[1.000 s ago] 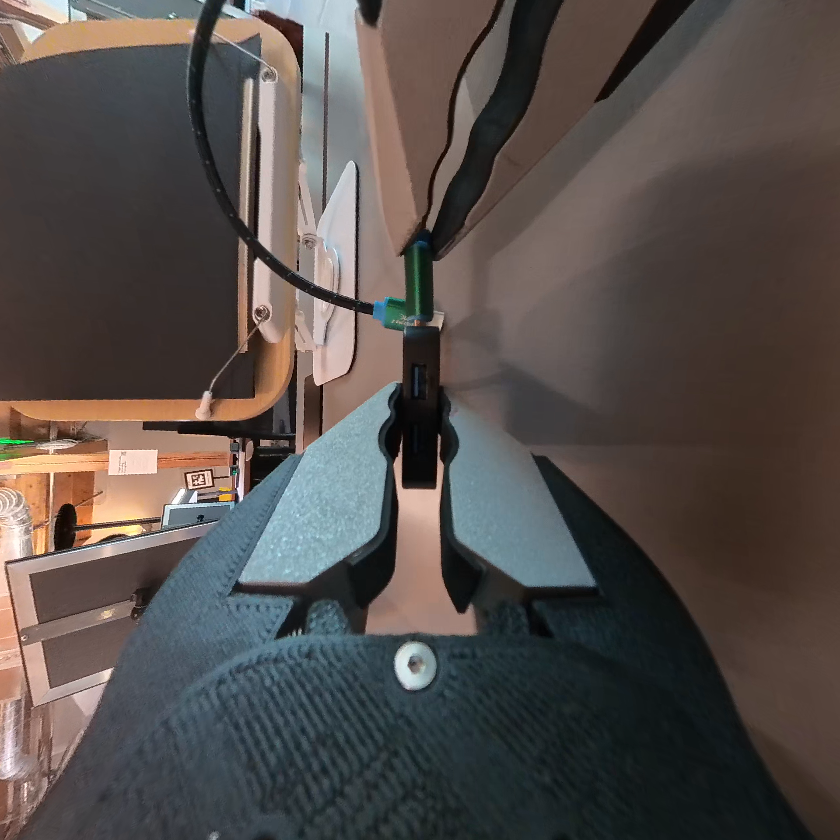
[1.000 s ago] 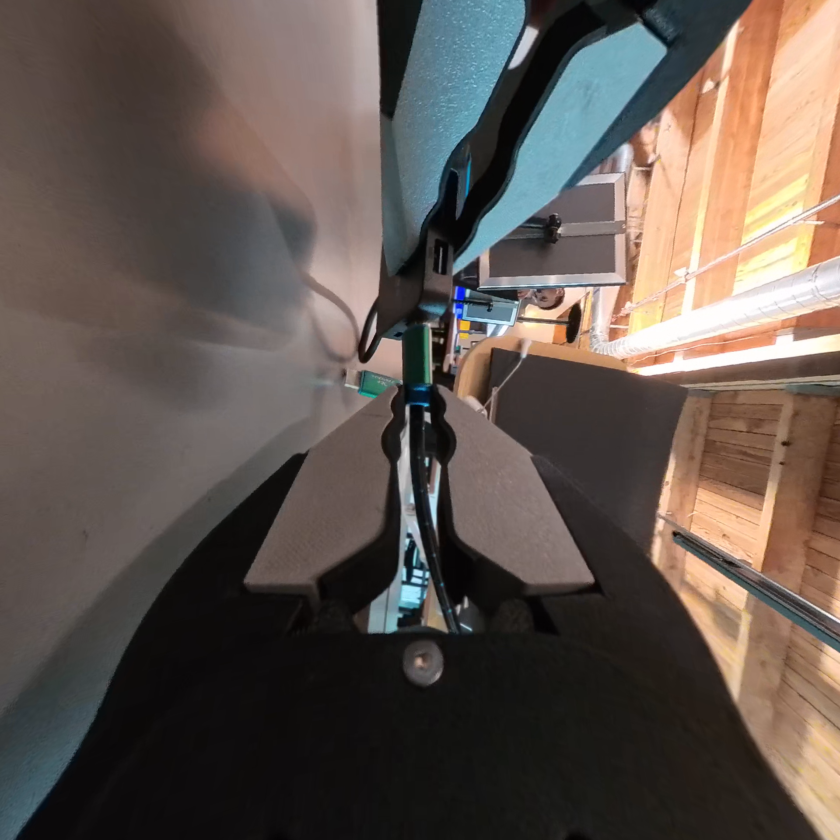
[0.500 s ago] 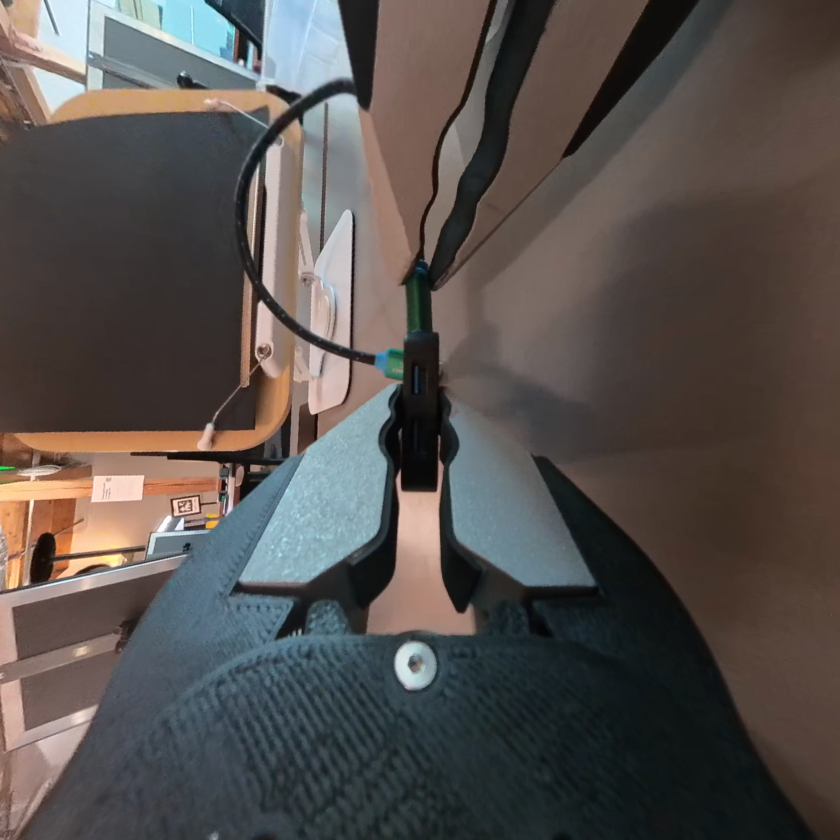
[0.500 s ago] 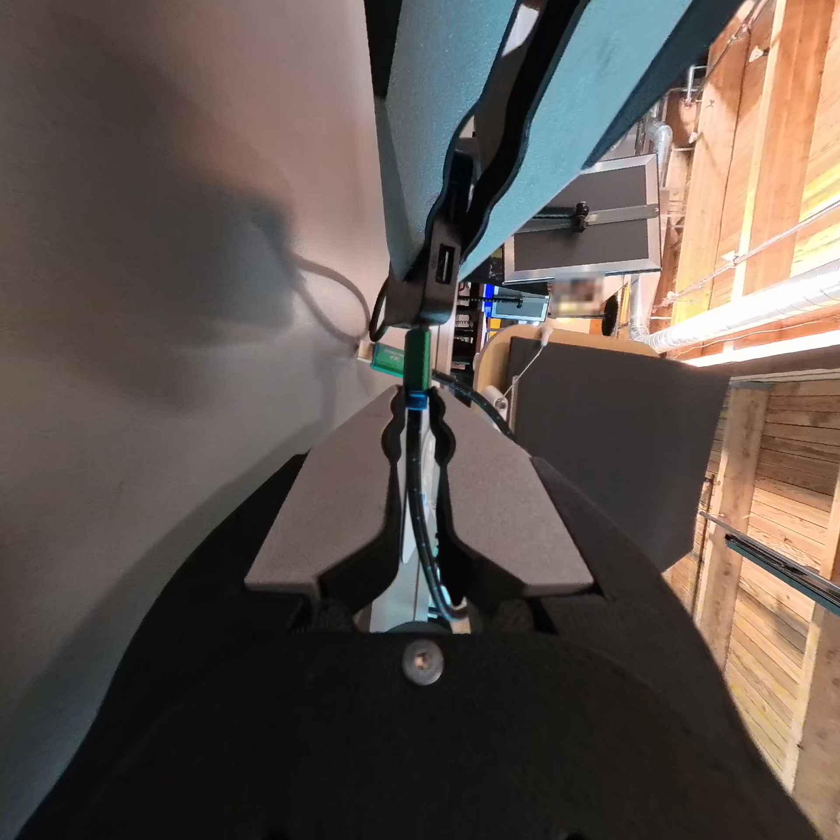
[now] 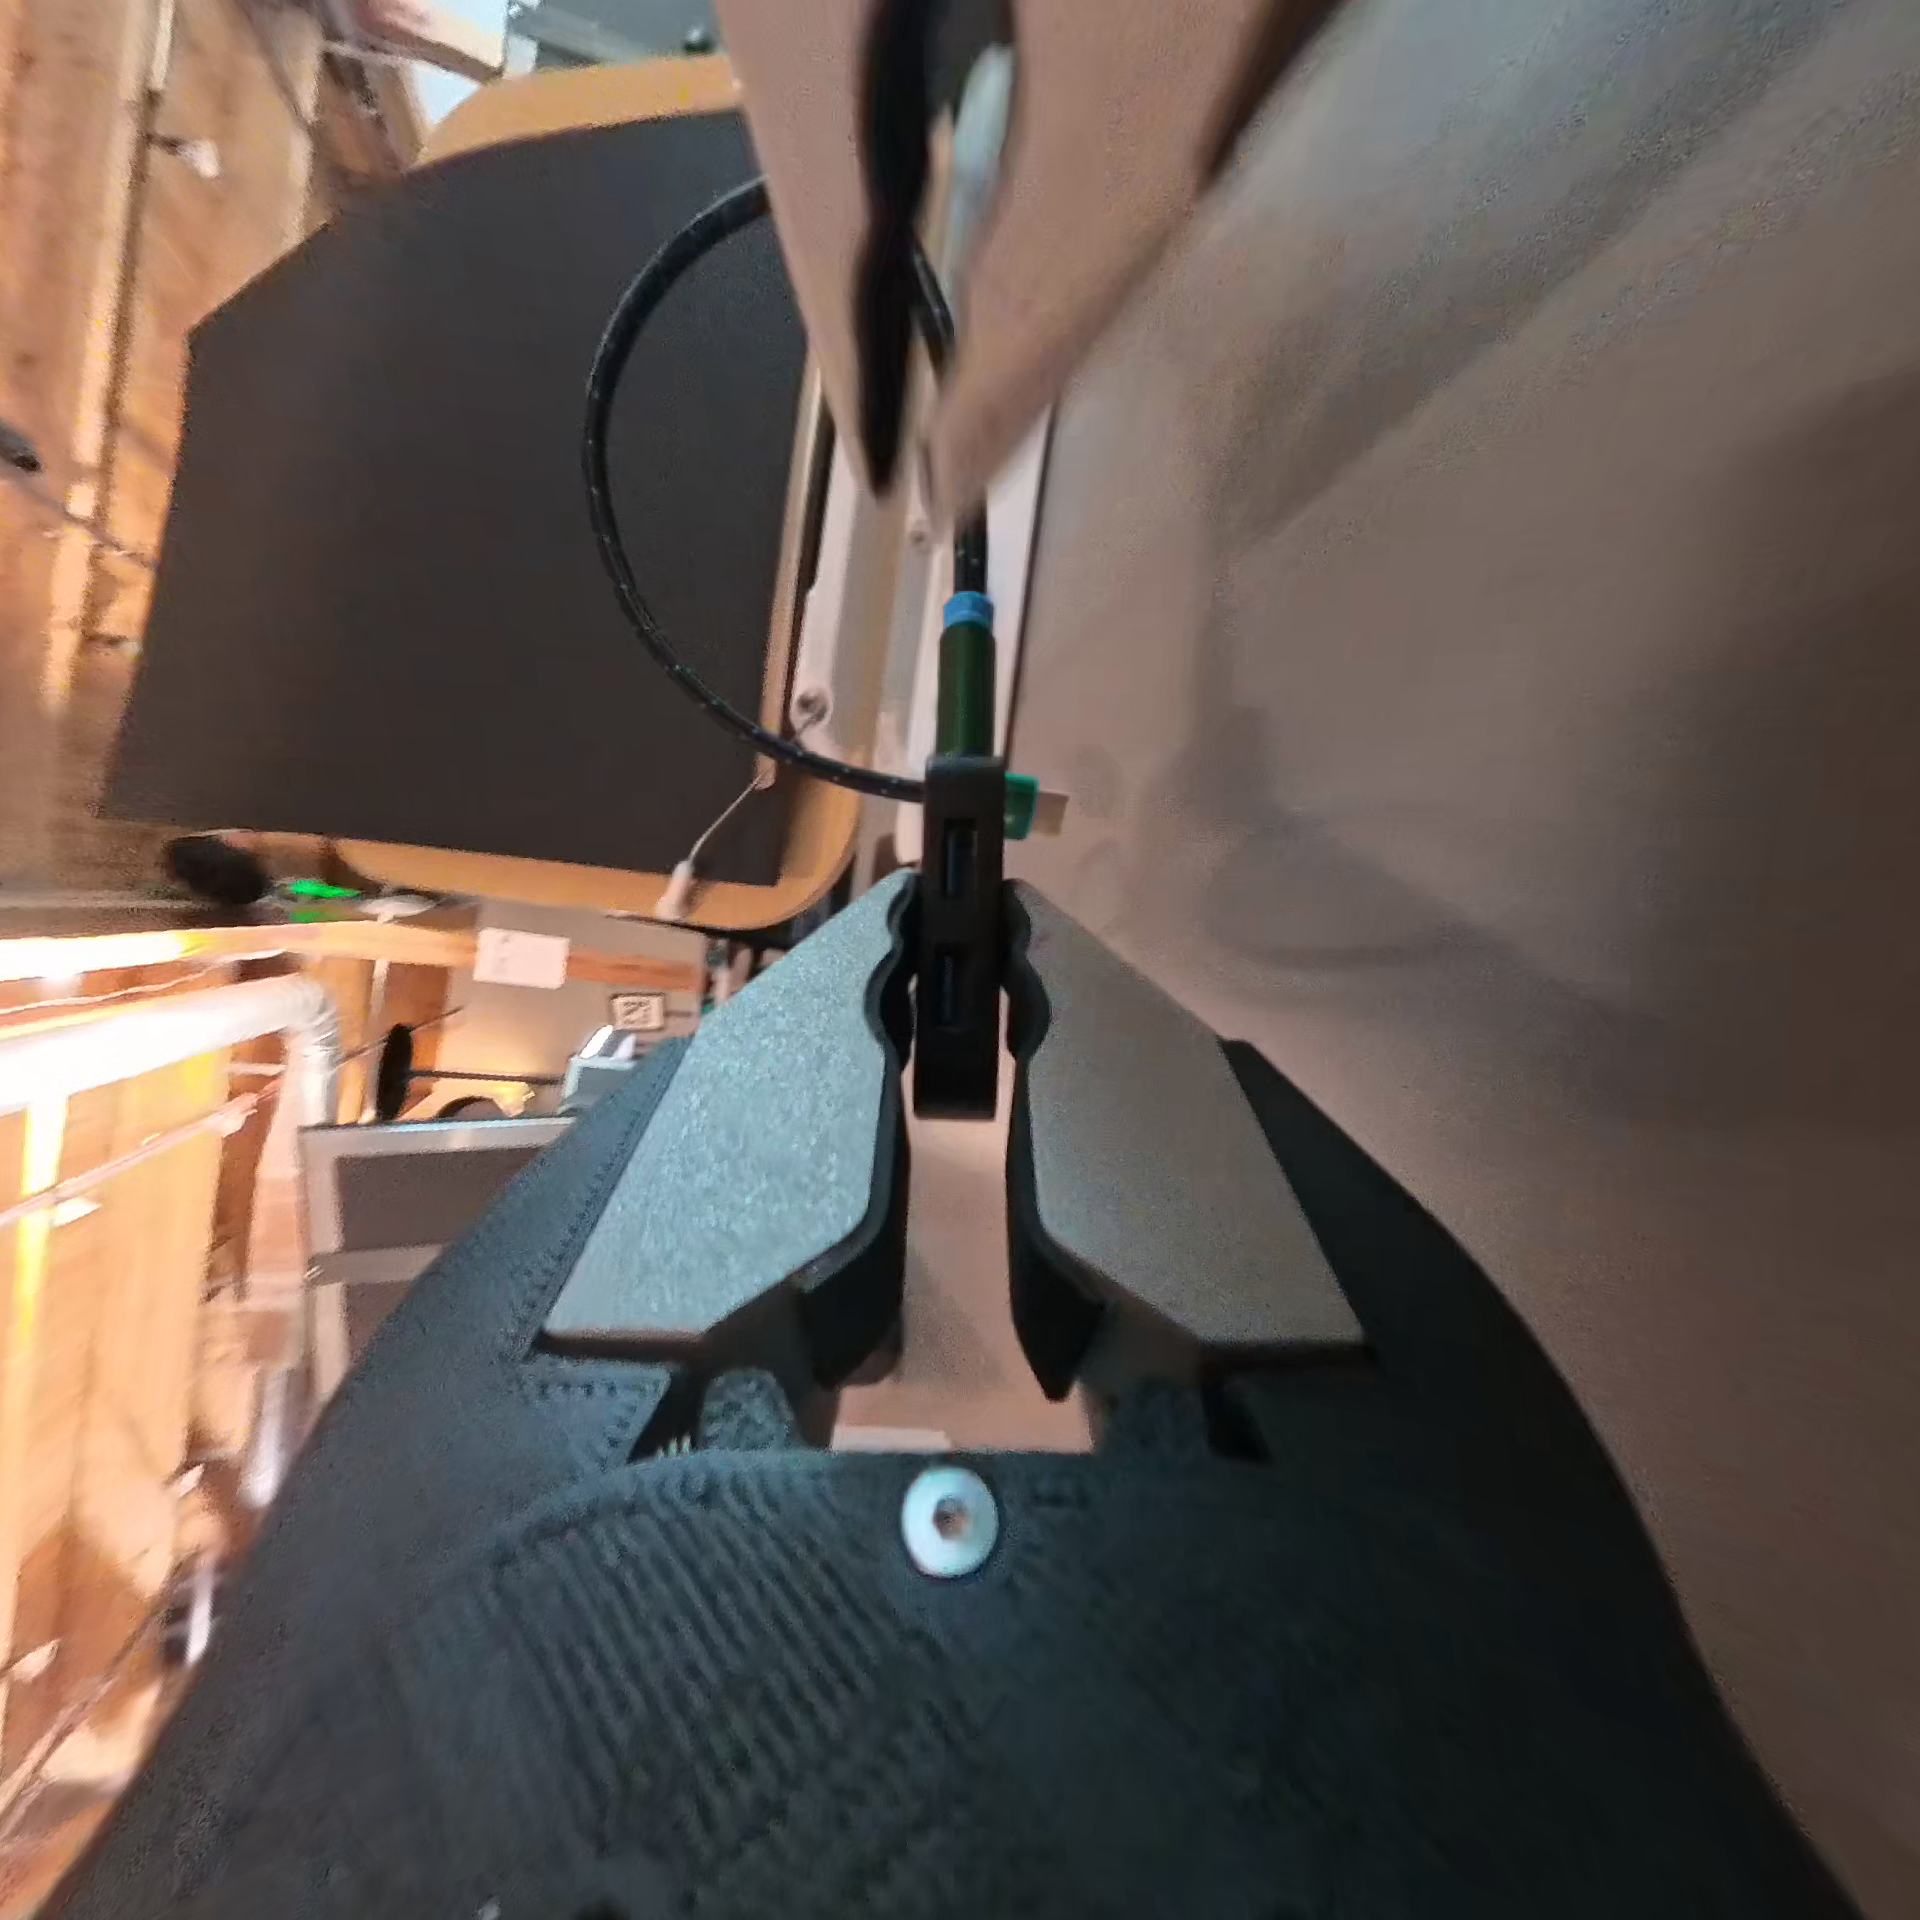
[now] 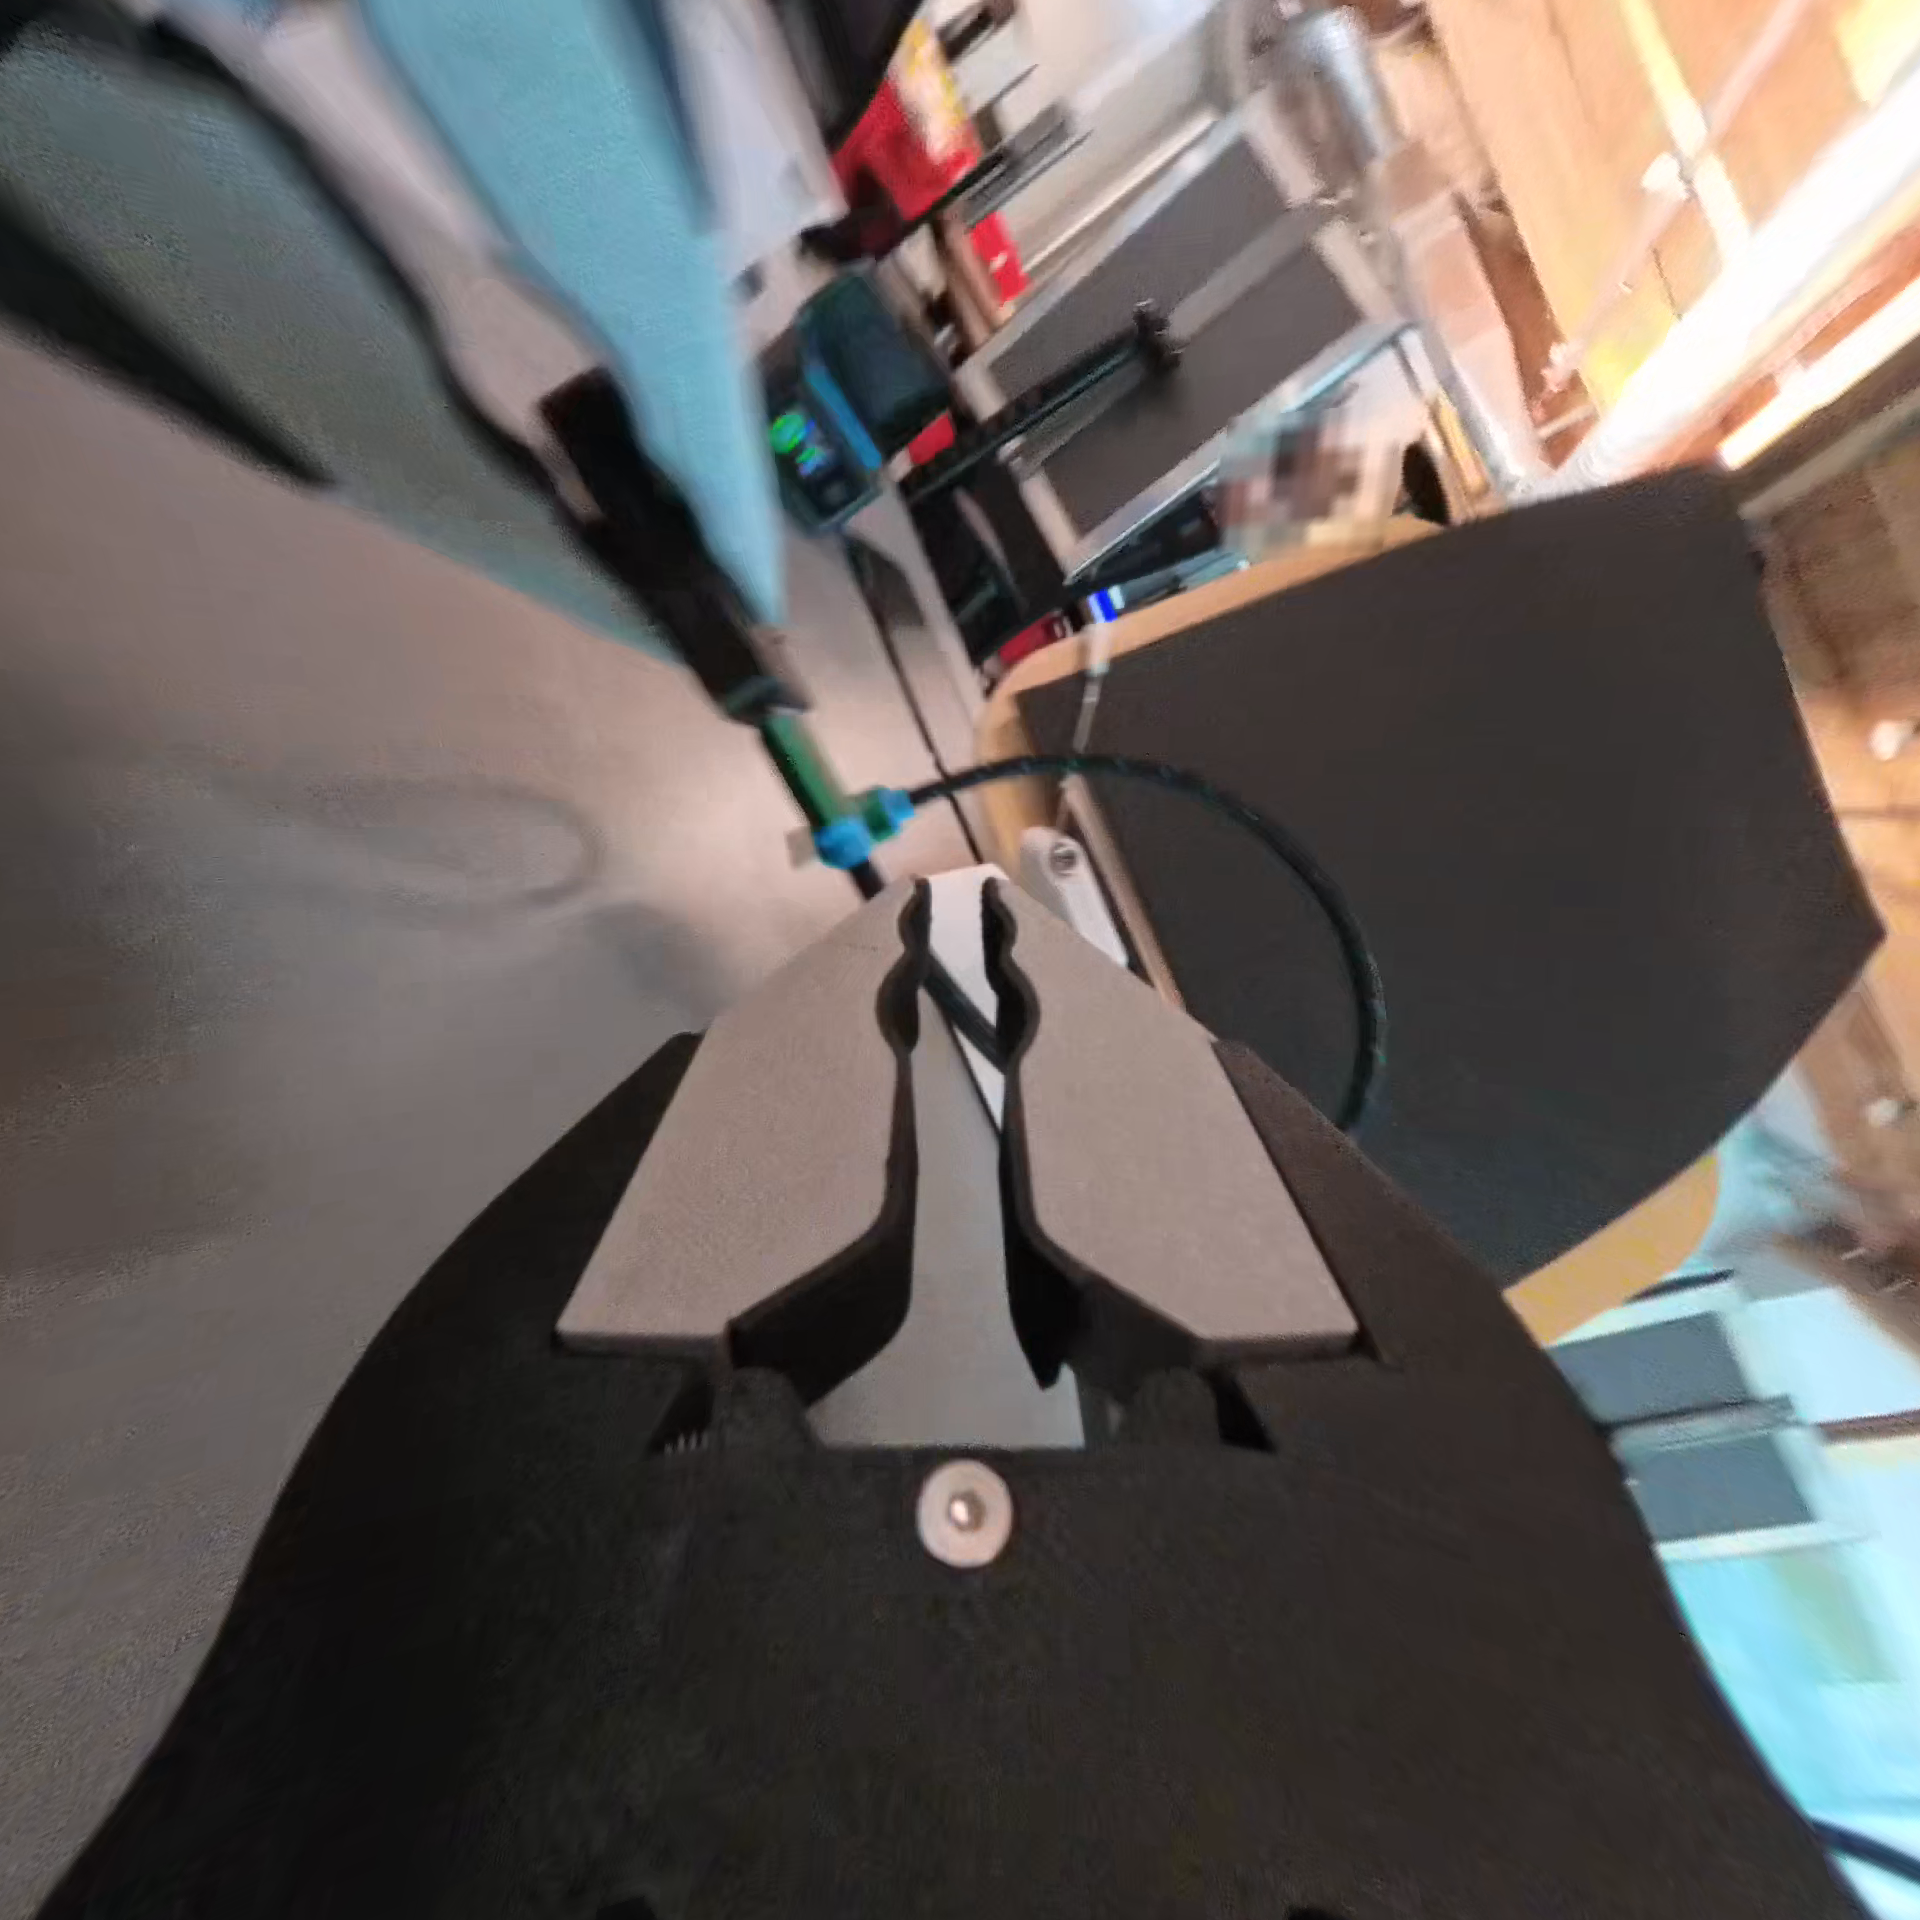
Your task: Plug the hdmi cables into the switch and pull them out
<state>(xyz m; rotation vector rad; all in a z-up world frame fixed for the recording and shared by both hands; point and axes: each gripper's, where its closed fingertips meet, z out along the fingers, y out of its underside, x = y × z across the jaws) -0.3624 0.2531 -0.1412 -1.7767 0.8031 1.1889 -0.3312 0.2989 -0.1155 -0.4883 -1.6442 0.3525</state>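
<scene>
Withdrawn from green plug (image 6: pixel 795 764) since half a second back: right gripper (image 6: pixel 951 909), fingers slightly apart, cable slack between; left gripper (image 5: pixel 958 935) clamped on black switch (image 5: pixel 961 935); plug seated atop switch, seemingly rigid, light, best pinched at shell; braided cable (image 6: pixel 1247 821) floppy.

Right gripper (image 6: pixel 951 914): has let go of the green plug (image 5: pixel 964 686), fingers now slightly parted and pulled back, only the cable (image 6: pixel 961 1013) crossing between them.
Green plug: now fully seated in the switch (image 5: pixel 961 935).
Second plug (image 5: pixel 1023 808): now showing on the switch's other side.
</scene>
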